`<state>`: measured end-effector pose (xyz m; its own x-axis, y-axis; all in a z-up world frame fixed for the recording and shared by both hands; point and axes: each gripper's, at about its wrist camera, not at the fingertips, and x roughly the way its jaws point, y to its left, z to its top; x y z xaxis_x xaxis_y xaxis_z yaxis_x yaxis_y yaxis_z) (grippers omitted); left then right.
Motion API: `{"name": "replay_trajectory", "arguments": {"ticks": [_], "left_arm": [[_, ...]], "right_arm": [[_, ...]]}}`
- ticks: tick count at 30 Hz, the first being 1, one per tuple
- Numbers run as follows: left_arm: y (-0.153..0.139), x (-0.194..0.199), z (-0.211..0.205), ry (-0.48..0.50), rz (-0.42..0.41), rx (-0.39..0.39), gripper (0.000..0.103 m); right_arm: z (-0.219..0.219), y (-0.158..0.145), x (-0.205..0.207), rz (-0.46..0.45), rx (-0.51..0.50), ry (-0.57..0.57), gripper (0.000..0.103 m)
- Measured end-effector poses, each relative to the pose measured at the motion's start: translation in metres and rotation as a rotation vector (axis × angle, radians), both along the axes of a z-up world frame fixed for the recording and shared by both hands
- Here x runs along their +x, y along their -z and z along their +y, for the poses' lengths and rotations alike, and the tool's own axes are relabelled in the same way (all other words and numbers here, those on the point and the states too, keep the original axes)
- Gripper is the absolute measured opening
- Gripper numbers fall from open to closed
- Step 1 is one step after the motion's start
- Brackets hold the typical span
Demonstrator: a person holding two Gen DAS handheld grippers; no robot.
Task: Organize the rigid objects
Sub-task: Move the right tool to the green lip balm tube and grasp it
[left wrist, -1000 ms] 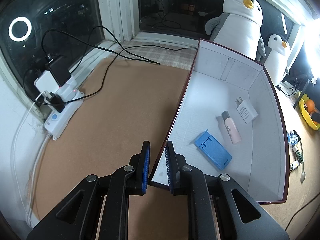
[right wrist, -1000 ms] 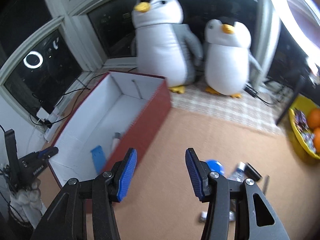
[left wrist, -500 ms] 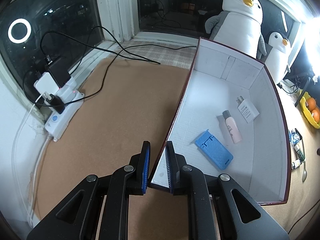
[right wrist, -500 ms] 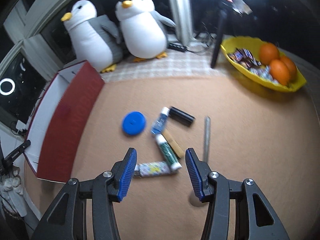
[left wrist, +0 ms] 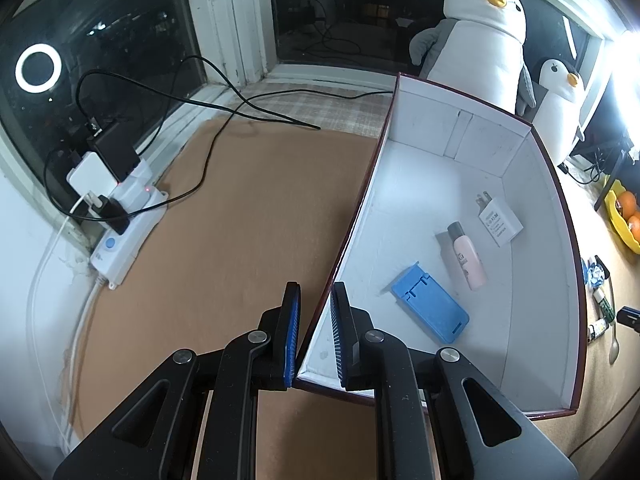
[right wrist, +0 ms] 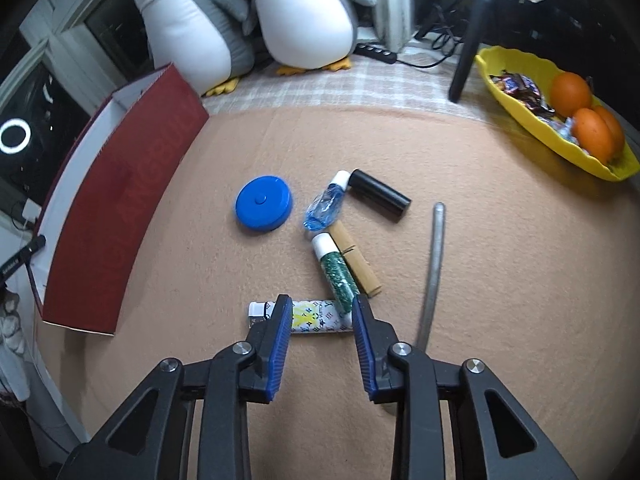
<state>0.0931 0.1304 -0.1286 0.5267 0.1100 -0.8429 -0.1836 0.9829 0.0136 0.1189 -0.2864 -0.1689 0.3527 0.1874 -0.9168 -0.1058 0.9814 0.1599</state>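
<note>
A dark-red box (left wrist: 540, 200) with a white inside holds a blue phone stand (left wrist: 430, 308), a pink bottle (left wrist: 466, 256) and a white charger (left wrist: 500, 222). My left gripper (left wrist: 316, 292) is shut on the box's left wall at its near corner. In the right wrist view, loose items lie on the tan mat: a patterned lighter (right wrist: 316, 316), a green tube (right wrist: 336, 276), a tan tube (right wrist: 358, 266), a small blue bottle (right wrist: 324, 206), a black cylinder (right wrist: 380, 194) and a blue round disc (right wrist: 263, 203). My right gripper (right wrist: 320, 304) hovers over the lighter. Its jaws are closing, and the pads are clear of the lighter.
A metal spoon (right wrist: 434, 256) lies right of the tubes. A yellow bowl (right wrist: 500, 56) with oranges and sweets stands at the far right. Two plush penguins (right wrist: 304, 8) sit at the back. A power strip (left wrist: 124, 236) with cables lies left of the box.
The right gripper swung away from the box to the loose items, dropped low over the lighter, and its jaws narrowed. The left gripper and the box have not moved.
</note>
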Motion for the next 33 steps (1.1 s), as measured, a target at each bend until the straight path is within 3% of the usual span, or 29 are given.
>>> {"name": "replay_trajectory", "arguments": {"ticks": [6,33], "left_arm": [[0.000,0.001,0.000,-0.001,0.002,0.003,0.014],[0.001,0.002,0.002,-0.002,0.003,0.002,0.014]], "right_arm": [[0.005,0.016,0.012,0.035,-0.031,-0.032,0.023],[0.021,0.034,0.034,0.095,-0.174,-0.177,0.022]]}}
